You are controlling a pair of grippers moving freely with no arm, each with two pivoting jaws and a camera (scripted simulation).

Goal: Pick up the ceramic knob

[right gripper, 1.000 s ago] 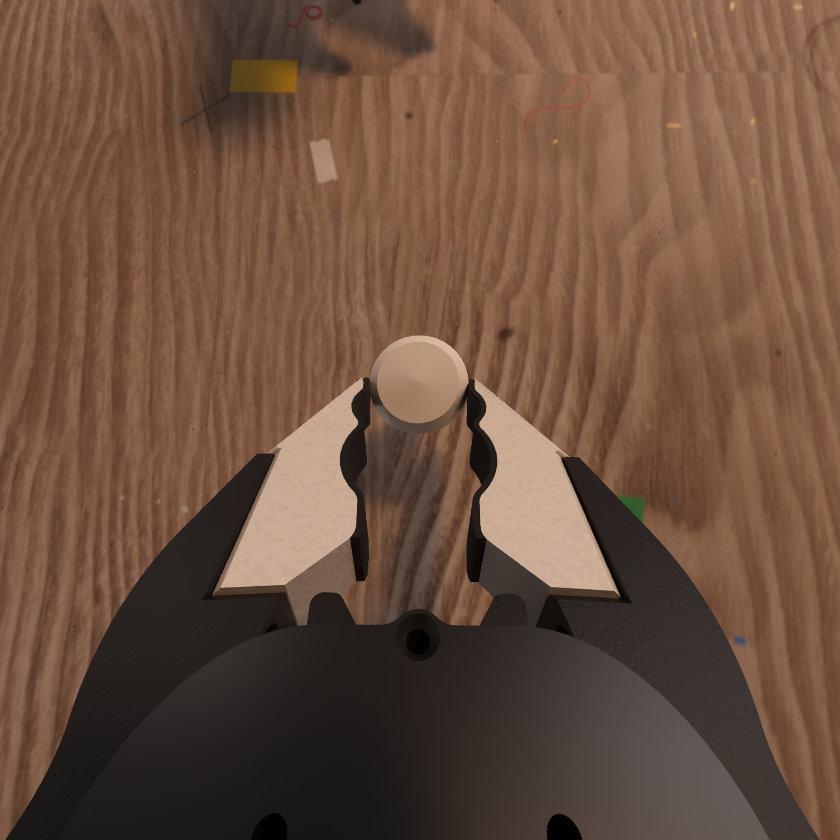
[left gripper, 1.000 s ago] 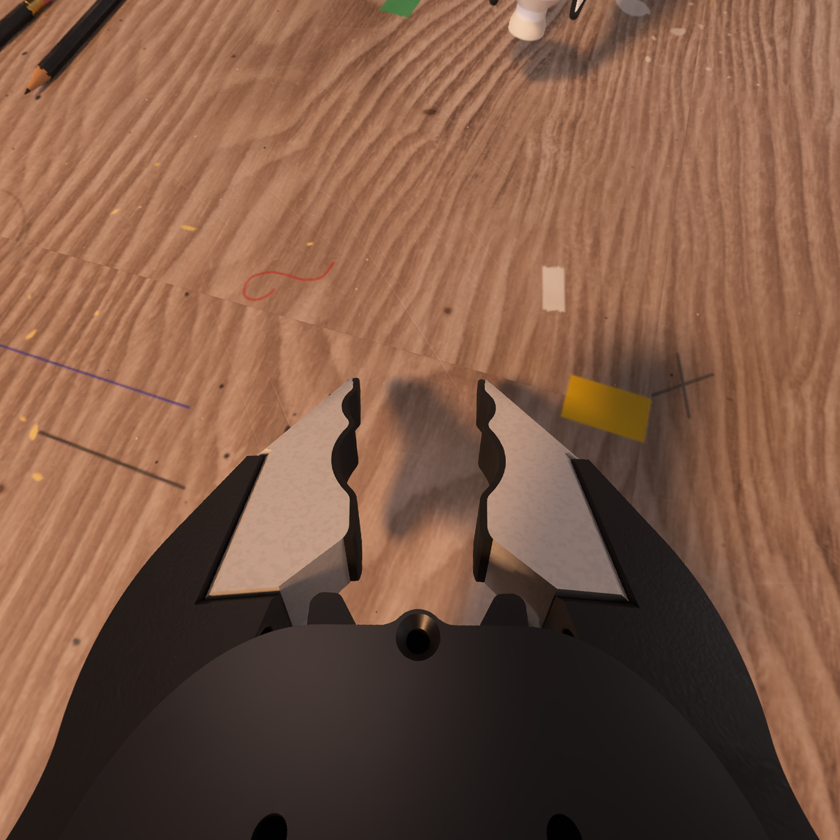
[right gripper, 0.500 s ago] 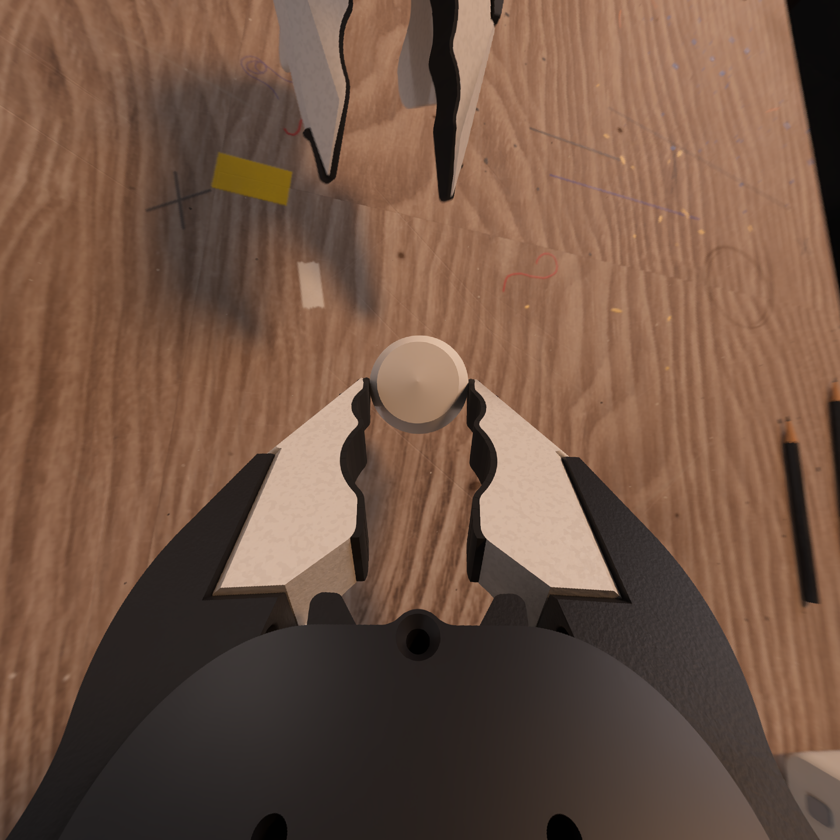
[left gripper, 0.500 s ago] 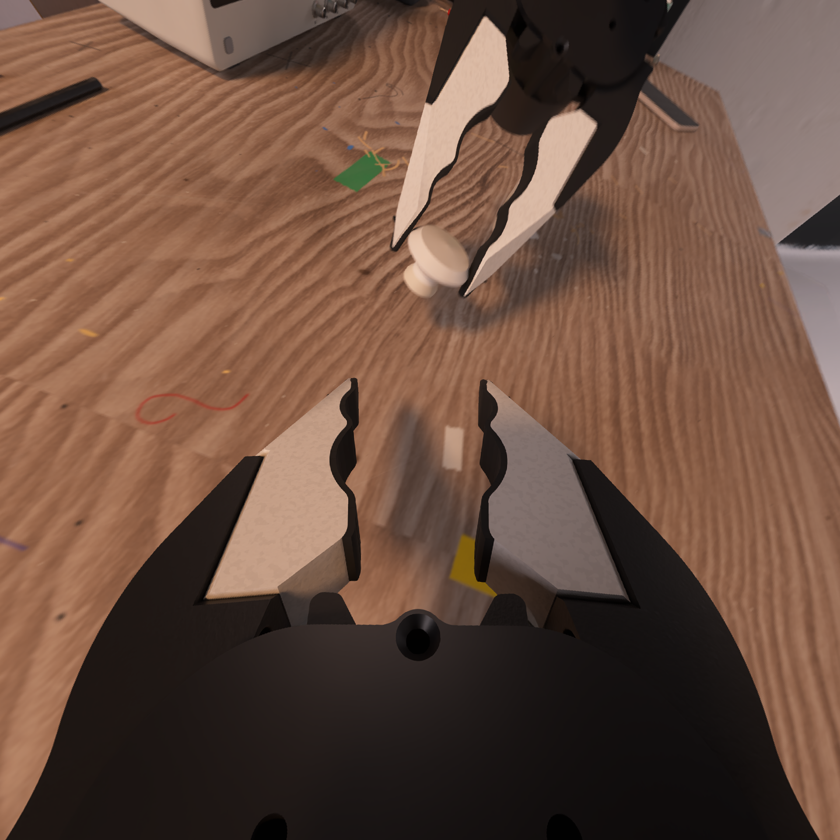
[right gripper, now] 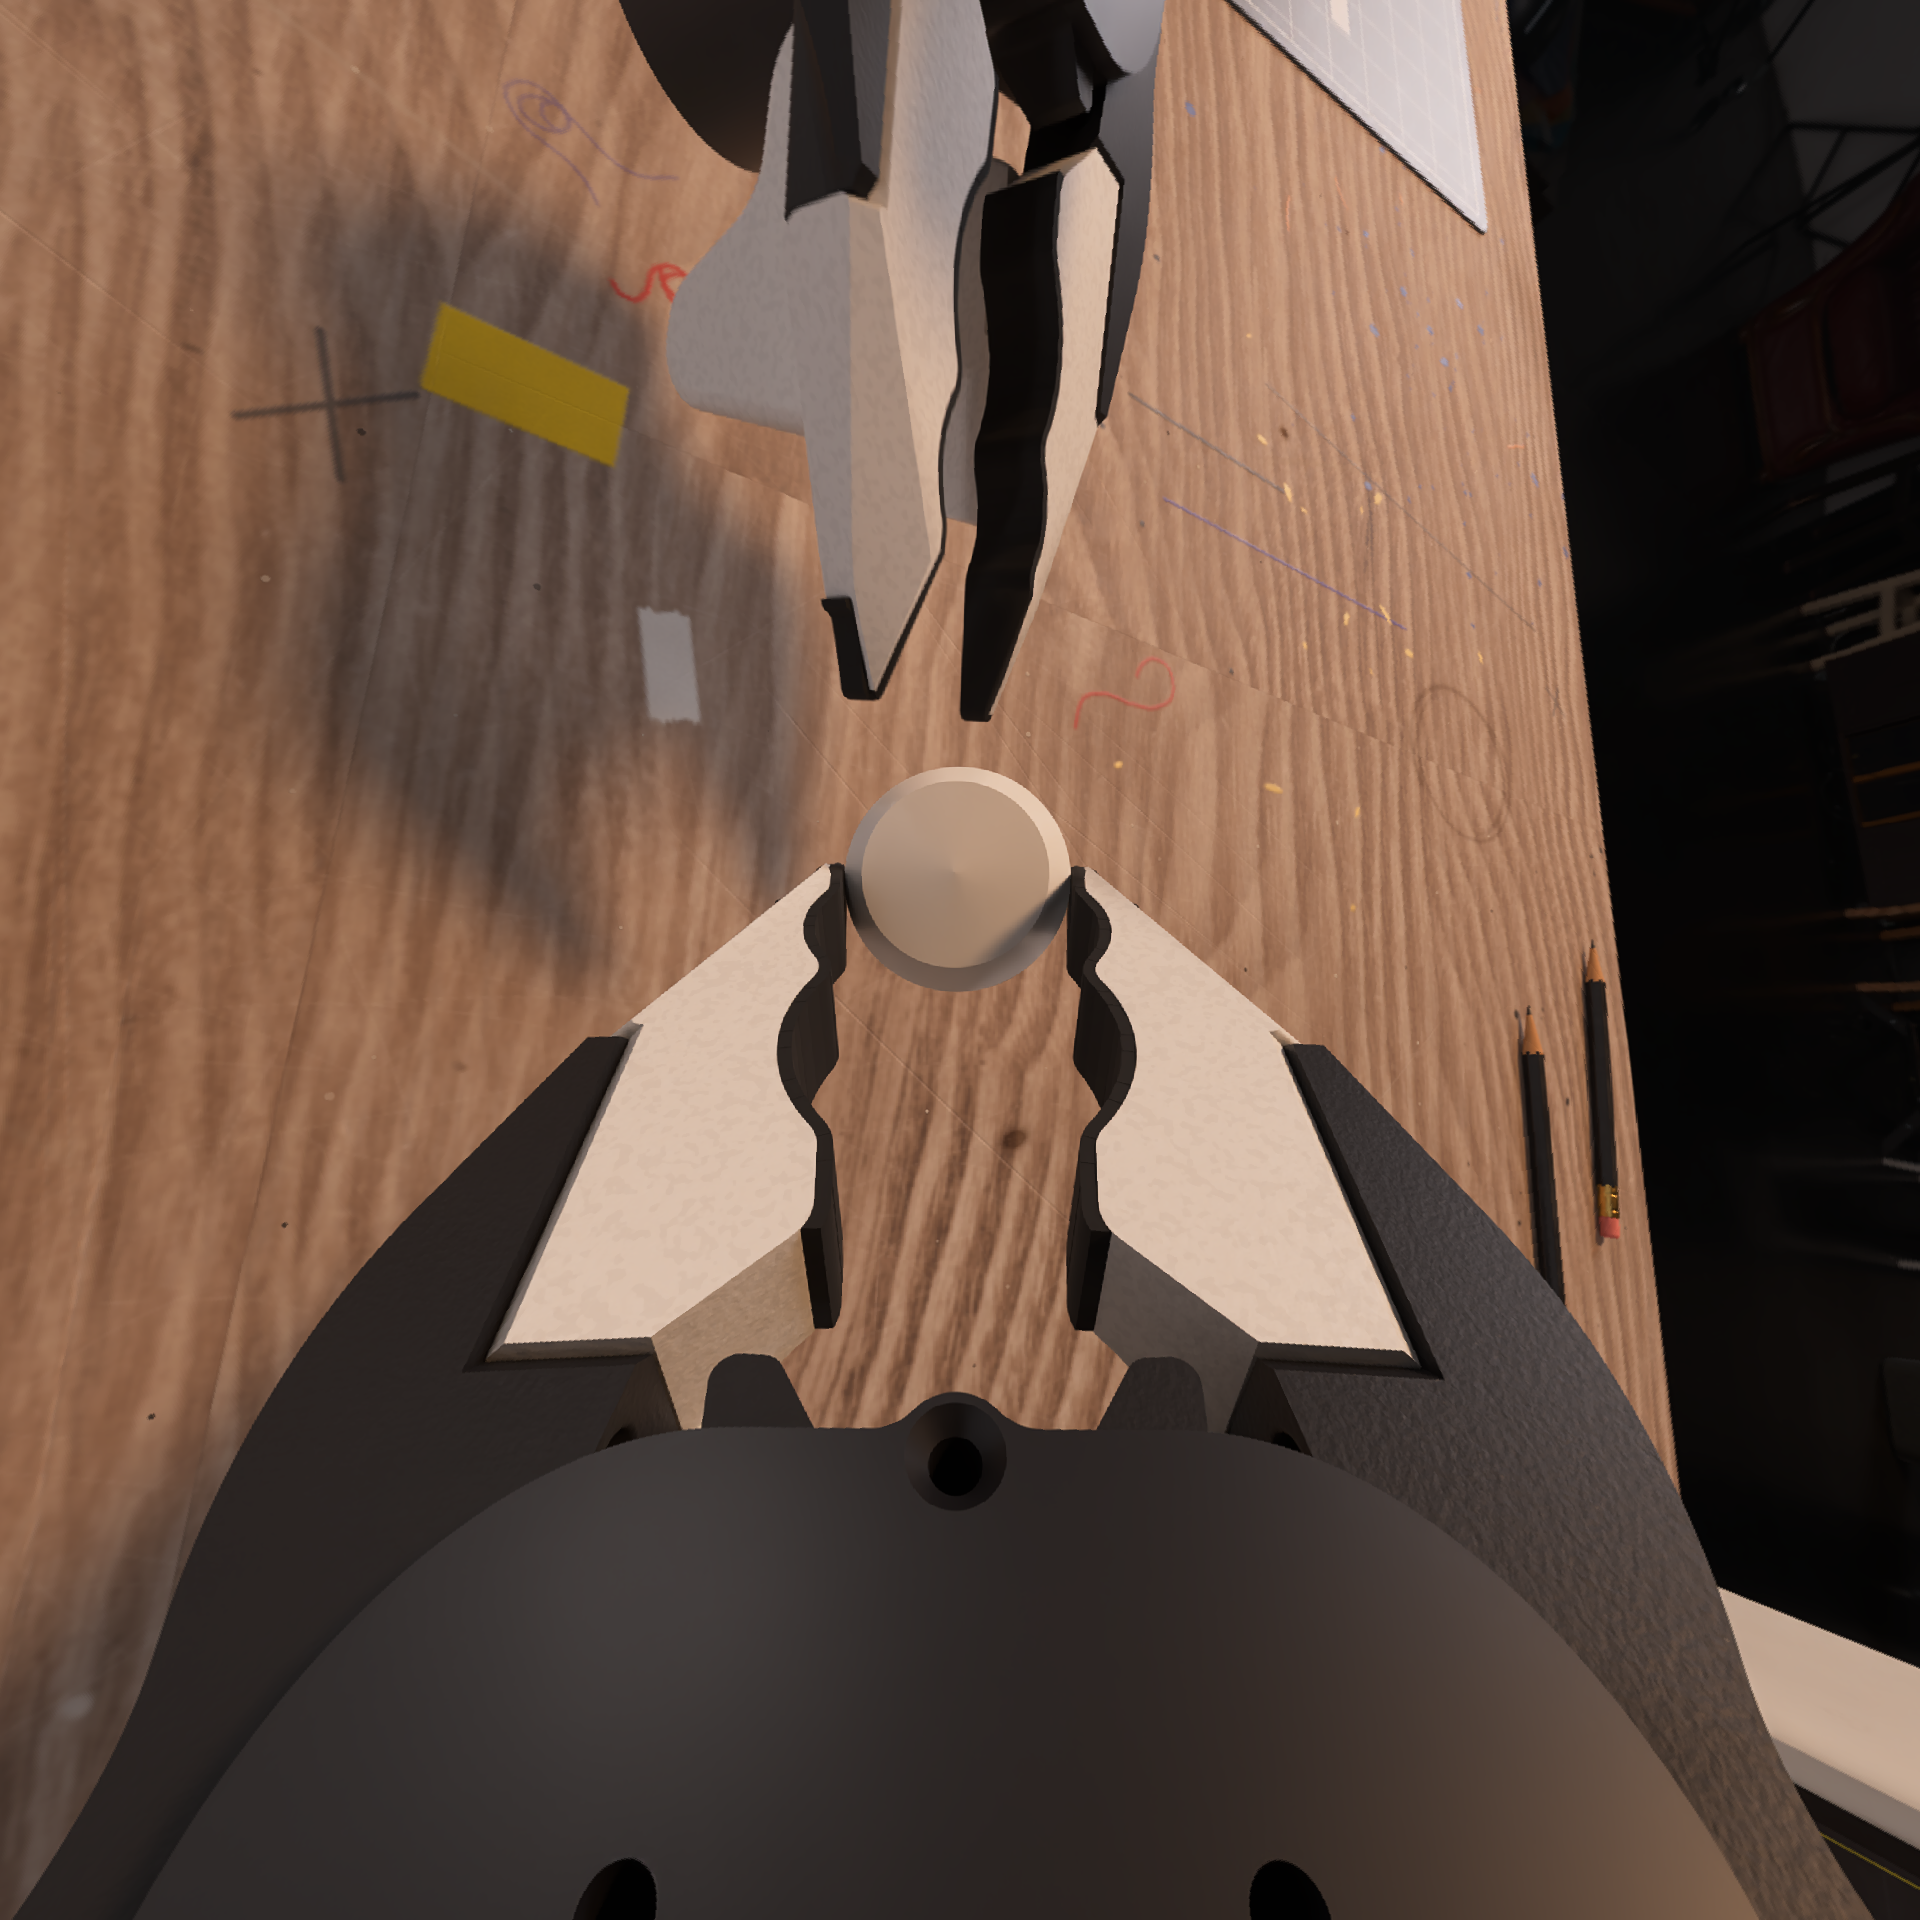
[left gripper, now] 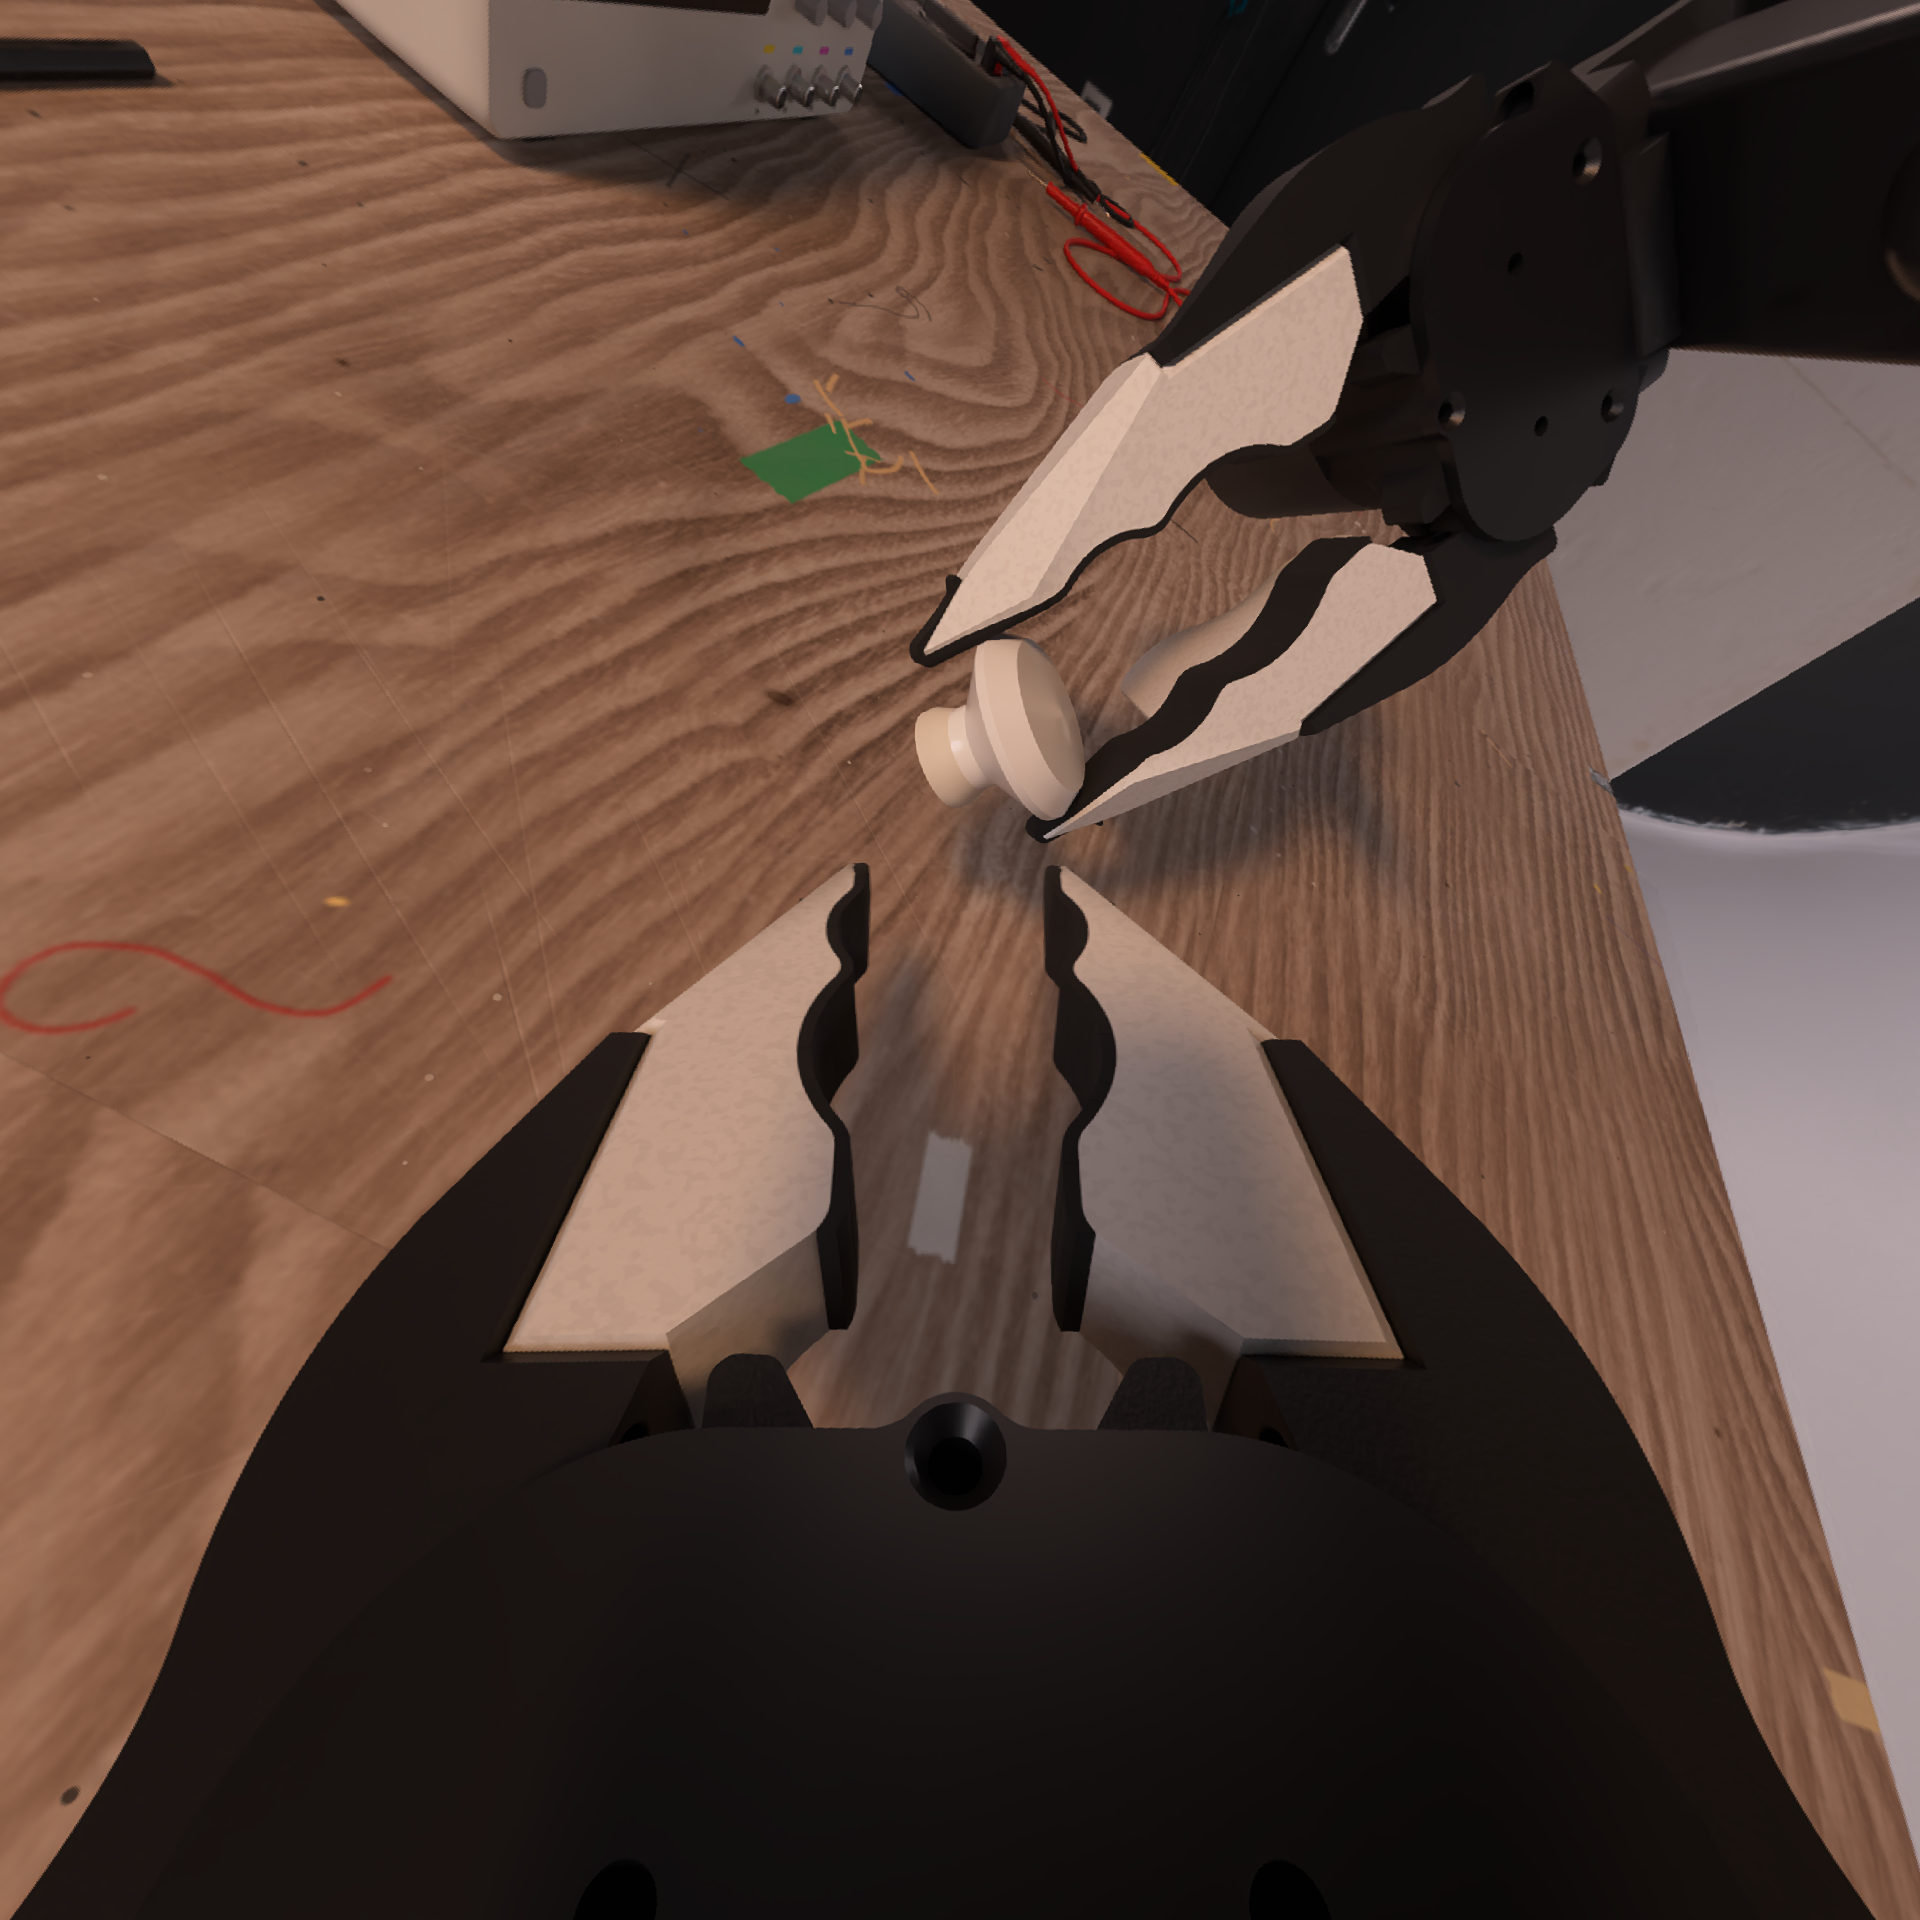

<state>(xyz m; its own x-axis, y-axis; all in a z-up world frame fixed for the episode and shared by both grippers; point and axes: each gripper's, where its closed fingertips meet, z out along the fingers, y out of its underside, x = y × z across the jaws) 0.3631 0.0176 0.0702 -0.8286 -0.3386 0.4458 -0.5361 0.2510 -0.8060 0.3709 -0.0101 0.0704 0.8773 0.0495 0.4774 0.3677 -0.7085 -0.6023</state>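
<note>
The cream ceramic knob sits pinched between the tips of my right gripper, which is shut on its round head. In the left wrist view the same knob hangs above the wooden table with its stem pointing left, held by the right gripper coming in from the upper right. My left gripper is open and empty, its tips just short of the knob. In the right wrist view the left gripper points down at the knob from above.
On the wooden table lie a green patch, a grey tape strip, a yellow patch, two pencils, red test leads and a white instrument box. The table's edge runs close on the right.
The right gripper has lifted the knob higher off the table. The left gripper has risen and moved in toward the knob, so its tips now stand close in front of it.
</note>
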